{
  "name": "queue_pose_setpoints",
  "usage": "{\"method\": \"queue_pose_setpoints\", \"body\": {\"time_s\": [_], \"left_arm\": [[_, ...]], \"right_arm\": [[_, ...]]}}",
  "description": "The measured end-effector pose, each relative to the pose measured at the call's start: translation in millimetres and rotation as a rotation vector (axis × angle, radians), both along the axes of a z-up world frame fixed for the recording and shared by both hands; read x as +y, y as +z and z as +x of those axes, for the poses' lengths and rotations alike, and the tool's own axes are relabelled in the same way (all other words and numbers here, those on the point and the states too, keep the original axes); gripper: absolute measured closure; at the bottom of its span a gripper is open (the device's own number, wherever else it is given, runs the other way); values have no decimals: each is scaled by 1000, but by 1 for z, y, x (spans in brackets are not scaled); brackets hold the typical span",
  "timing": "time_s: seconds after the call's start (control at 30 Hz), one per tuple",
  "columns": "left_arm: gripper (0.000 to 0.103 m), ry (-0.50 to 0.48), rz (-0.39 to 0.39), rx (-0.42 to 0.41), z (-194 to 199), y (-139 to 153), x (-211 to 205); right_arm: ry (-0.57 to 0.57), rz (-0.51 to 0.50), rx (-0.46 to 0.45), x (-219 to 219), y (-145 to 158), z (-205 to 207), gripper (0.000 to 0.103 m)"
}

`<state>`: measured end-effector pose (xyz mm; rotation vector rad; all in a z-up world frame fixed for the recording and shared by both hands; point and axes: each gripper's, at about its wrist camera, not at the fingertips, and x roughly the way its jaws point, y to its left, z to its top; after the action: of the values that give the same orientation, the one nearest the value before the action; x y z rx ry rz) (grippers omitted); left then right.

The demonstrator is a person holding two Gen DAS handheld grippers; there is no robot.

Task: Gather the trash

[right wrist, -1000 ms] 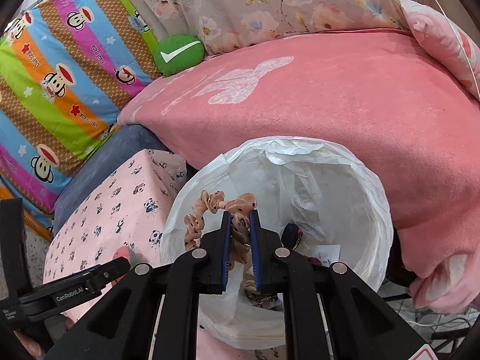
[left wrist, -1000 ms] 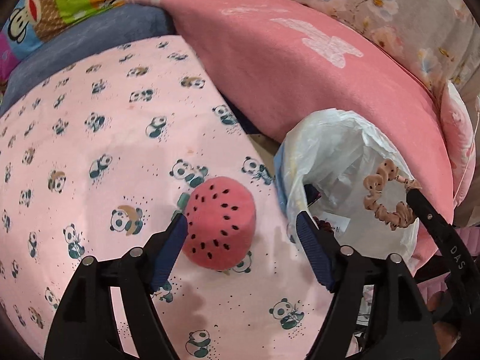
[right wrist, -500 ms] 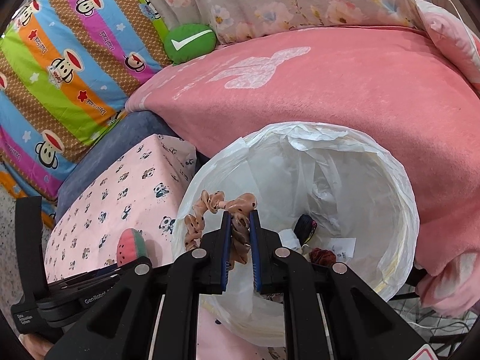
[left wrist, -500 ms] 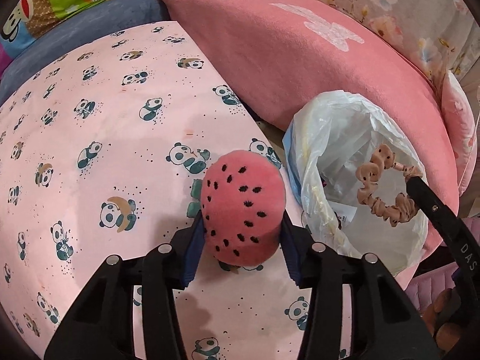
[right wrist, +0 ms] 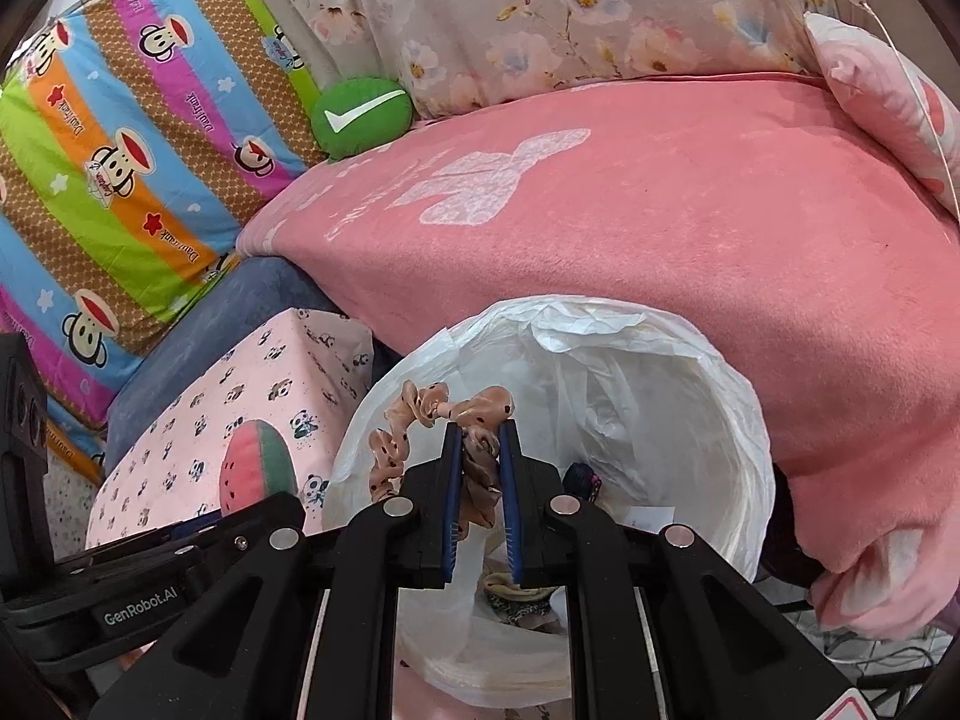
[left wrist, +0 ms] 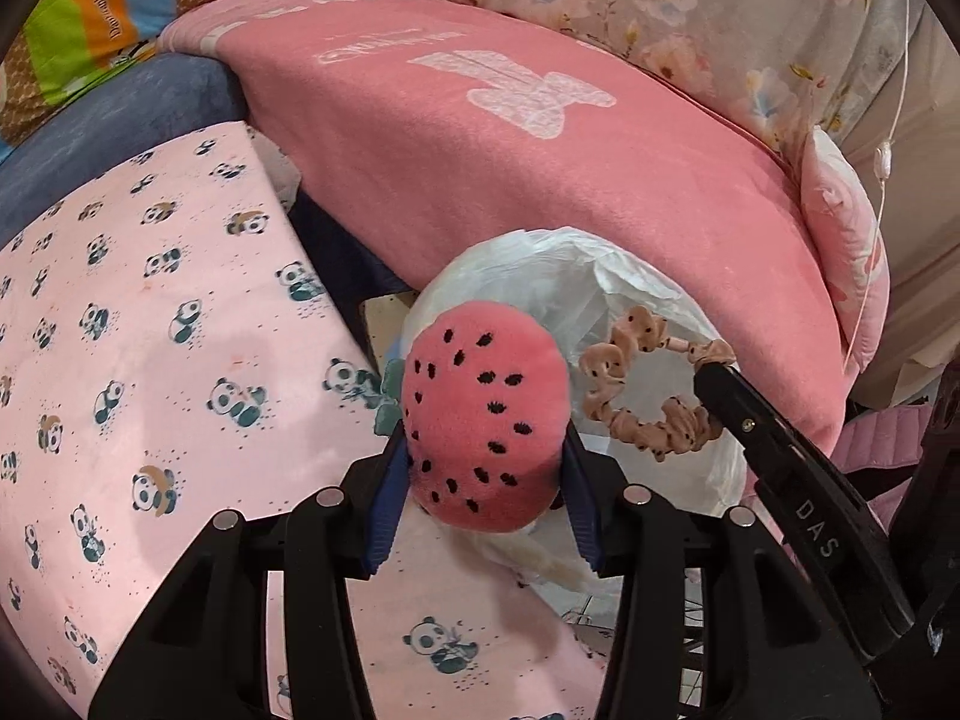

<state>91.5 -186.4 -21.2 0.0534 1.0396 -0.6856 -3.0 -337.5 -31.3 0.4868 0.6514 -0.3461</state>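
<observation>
Trash goes in the white plastic bin bag (right wrist: 678,396), which stands open-mouthed beside the pink blanket (right wrist: 690,228), its thin crinkled film folded out over a round rim. Down inside lie a few scraps: a dark bit with pink flecks near the far wall, a white paper slip with small print too fine to read, and something patterned at the bottom.

Left of the bag is a pink sheet with pandas (left wrist: 150,324), soft and flat, spread over a boxy shape. Behind it leans a striped cushion (right wrist: 120,168) in bright bands with cartoon monkey faces and small script, hard to make out.

The left gripper (left wrist: 486,468) is clamped on a watermelon plush (left wrist: 483,414), a rounded pink fuzzy lump with black seed marks; the right wrist view shows its green rind band. It is held at the bag's near edge, lifted off the panda sheet. This gripper's side reads "GenRobot.AI".

The right gripper (right wrist: 480,480) is pinched tight on a peach scrunchie (right wrist: 420,414), satin-like, ruffled and dotted with dark spots, hanging over the bag's mouth. The finger seen from the left wrist camera carries the letters "DAS".

A green round cushion (right wrist: 360,117) with a white tick mark sits at the back against floral fabric (right wrist: 540,18).
</observation>
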Motion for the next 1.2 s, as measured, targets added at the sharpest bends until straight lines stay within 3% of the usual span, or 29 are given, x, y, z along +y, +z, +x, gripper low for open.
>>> {"method": "queue_pose_setpoints", "body": {"time_s": [0.13,0.27,0.47,0.83,1.1,1.2], "left_arm": [[52,-53,-32,-9,-4,9,-19],[35,-25,-24,-36,0,12,-20],[35,45,-5,-38,7,7,1],[34,122,92,-73,4,-3,31],[22,154,147,-142,-9,1,39],[16,163,153,-149,-13,4,41]], "right_arm": [[-33,-8,-9,-12,5,-5,84],[-69,-9,-20,-21,9,-7,77],[-38,-28,5,-17,11,-1,69],[31,-101,102,6,16,-3,37],[57,-189,143,24,18,-10,29],[59,-201,157,28,19,-13,18]]}}
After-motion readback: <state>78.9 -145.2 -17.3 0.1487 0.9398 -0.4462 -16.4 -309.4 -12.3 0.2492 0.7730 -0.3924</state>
